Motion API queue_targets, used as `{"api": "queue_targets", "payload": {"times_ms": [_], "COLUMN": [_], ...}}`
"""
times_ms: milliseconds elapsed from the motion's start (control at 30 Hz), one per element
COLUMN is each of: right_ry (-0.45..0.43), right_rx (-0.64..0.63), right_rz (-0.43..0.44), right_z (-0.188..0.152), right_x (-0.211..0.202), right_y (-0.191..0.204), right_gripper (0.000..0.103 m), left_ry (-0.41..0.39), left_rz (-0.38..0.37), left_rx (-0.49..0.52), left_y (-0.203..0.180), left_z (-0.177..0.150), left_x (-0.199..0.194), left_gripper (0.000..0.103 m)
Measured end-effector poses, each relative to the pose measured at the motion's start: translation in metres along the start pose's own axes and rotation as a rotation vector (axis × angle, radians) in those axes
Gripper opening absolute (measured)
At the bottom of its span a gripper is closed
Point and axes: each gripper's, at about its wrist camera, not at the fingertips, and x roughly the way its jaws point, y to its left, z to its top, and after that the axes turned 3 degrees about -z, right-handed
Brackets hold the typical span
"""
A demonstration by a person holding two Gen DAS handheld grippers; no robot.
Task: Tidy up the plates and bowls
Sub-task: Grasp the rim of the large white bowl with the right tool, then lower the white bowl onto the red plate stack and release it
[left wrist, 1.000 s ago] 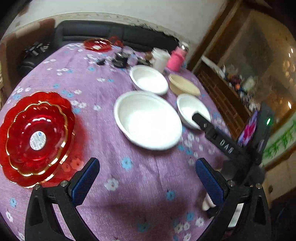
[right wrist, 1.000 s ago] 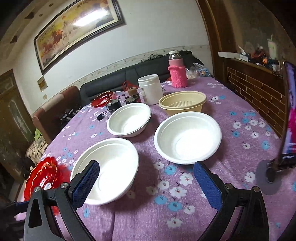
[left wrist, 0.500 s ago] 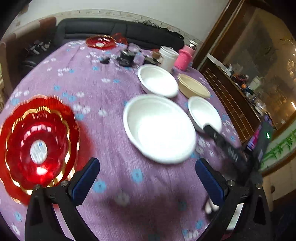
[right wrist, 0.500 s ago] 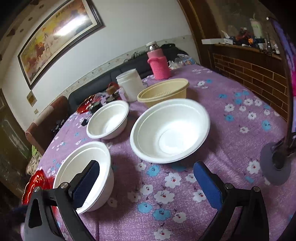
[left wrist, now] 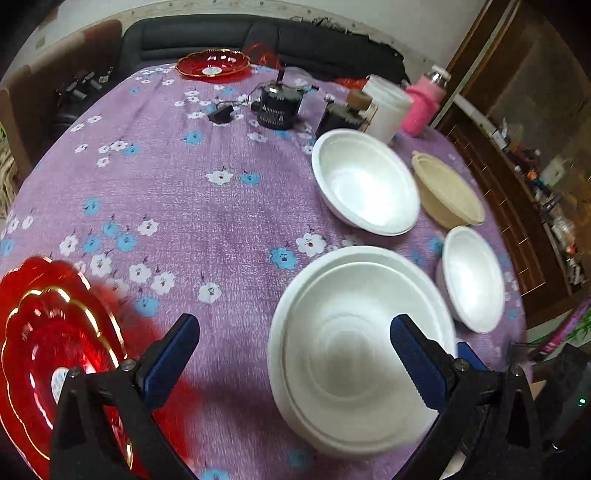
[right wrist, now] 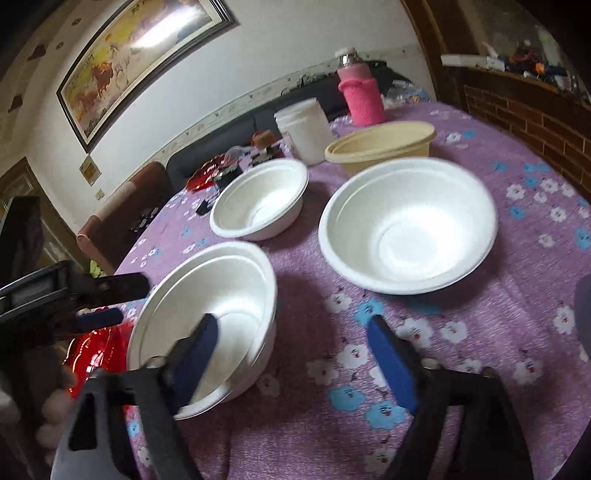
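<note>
Three white bowls stand on the purple flowered tablecloth (left wrist: pixel 184 192). The nearest white bowl (left wrist: pixel 354 350) (right wrist: pixel 207 306) lies just ahead of both grippers. My left gripper (left wrist: pixel 293 354) is open; its right finger overlaps that bowl's rim. My right gripper (right wrist: pixel 291 350) is open; its left finger is over the same bowl's near rim. A second white bowl (left wrist: pixel 364 186) (right wrist: pixel 260 203) and a third (left wrist: pixel 471 277) (right wrist: pixel 406 225) stand farther off. A beige bowl (left wrist: pixel 447 194) (right wrist: pixel 384 146) is behind them. Stacked red plates (left wrist: pixel 48 354) (right wrist: pixel 96 350) lie at the left; another red plate (left wrist: pixel 212 64) is far back.
A white jar (right wrist: pixel 304 131), a pink-sleeved bottle (right wrist: pixel 360 94) and small black devices (left wrist: pixel 277 105) stand at the table's far side. A dark sofa (left wrist: pixel 221 33) runs behind. A brick ledge (right wrist: pixel 535 114) is on the right.
Both grippers moved in toward the nearest white bowl, which now looms large. The left gripper swung right, away from the red plates. The right gripper swung left and lower.
</note>
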Motion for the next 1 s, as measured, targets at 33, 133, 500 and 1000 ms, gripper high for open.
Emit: {"api": "queue_targets", "payload": {"times_ms": [33,133,500,1000], "right_ry": [0.015,0.049,0.099,0.064], "right_rx": [0.009,0.02,0.001,-0.032], "right_rz": [0.013,0.036,0.093,0.166], "right_z": [-0.001,-0.001,-0.002,-0.006], "right_x": [0.003,0.011,0.025,0.009], "right_y": [-0.001,-0.001,0.005,0.02], "right_gripper": [0.075,0.067,0.025,0.022], "left_ry": [0.016,0.056,0.134,0.031], "left_rz": [-0.008,-0.011,-0.055,-0.019], "left_rx": [0.002,0.006,-0.002,0.001], "left_y": [-0.001,-0.002,-0.015,-0.019], "left_z": [0.0,-0.002,-0.012,-0.034], "left_x": [0.007,0.022,0.042,-0.002], "left_gripper": [0.102,0.101,0.042,0.042]}}
